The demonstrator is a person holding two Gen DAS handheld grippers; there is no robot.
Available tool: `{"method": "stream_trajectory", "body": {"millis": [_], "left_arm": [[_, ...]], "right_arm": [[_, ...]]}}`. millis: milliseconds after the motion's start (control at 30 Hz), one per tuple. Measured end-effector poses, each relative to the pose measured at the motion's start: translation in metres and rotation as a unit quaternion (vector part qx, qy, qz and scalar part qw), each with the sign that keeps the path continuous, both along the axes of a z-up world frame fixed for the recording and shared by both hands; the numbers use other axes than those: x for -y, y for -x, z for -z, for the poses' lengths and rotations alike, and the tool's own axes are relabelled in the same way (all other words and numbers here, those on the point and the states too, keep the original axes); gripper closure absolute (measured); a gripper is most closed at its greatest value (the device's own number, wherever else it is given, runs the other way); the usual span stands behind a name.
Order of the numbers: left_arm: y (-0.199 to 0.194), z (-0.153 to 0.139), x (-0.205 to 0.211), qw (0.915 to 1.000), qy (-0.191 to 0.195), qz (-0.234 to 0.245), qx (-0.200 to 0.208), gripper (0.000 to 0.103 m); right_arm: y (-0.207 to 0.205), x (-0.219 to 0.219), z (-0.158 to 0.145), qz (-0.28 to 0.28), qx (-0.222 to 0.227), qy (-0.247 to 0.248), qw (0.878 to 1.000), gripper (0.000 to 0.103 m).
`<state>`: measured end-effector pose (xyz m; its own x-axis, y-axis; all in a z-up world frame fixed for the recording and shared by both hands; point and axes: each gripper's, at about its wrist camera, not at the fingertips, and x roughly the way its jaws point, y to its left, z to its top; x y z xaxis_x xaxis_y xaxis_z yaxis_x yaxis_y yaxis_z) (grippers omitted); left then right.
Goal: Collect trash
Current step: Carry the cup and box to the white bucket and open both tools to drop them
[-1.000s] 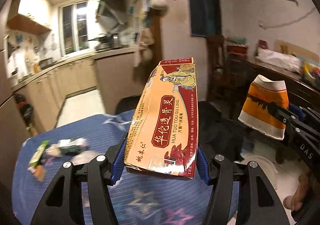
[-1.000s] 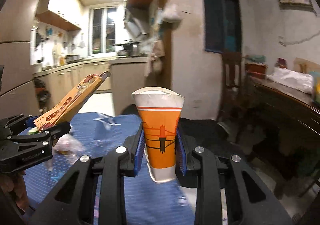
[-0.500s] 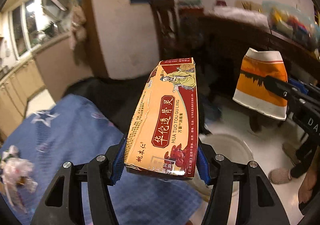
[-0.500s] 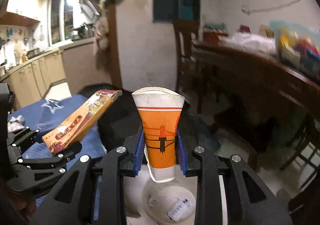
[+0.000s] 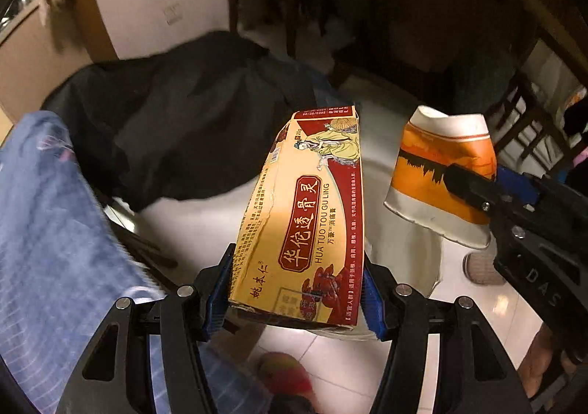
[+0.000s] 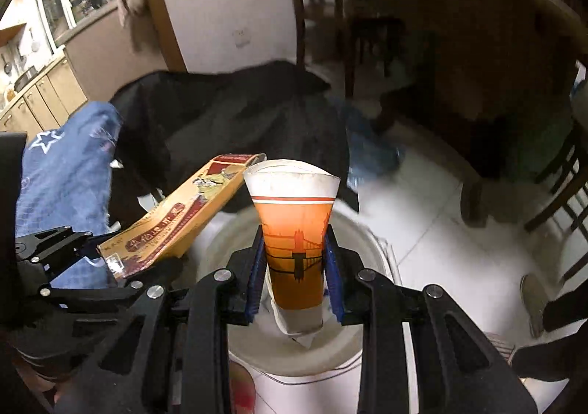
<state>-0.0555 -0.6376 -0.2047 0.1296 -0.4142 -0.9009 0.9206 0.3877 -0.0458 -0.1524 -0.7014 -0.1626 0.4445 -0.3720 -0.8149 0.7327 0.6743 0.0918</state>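
Below both tongs' loads, a white bin [image 6: 371, 348] beside dark cloth [image 6: 235, 120].

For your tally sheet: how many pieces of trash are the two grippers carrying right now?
2. A flattened medicine box is clamped in the left gripper; a squashed orange paper cup is in the right gripper, above the white bin.

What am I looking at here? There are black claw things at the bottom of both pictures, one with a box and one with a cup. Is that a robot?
No robot: a person holds a two-finger tool in each hand, each with a camera looking along its fingers. The left tool's picture shows the left gripper clamping a flattened yellow-and-red carton. The right tool's picture shows the right gripper squeezing a crushed orange paper cup. Each tool also appears in the other's picture. Below both stands a white bin on the tiled floor. A blue cloth covers the table at left.
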Motion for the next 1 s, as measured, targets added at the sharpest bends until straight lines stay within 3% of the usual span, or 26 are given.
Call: {"method": "stream_trajectory", "body": {"millis": [367,833,1000], "left_arm": [[0.004,0.065,0.016,0.9979,-0.062,0.001,-0.02,0.042],[0.008,0.065,0.019,0.9973,-0.071,0.012,-0.012,0.041],[0.005,0.063,0.018,0.9975,-0.07,0.008,-0.009,0.04]], "right_arm": [[0.01,0.02,0.057,0.013,-0.04,-0.064,0.997,0.075],[0.012,0.023,0.068,0.019,-0.045,-0.074,0.996,0.073],[0.014,0.023,0.067,0.025,-0.042,-0.071,0.996,0.065]]}}
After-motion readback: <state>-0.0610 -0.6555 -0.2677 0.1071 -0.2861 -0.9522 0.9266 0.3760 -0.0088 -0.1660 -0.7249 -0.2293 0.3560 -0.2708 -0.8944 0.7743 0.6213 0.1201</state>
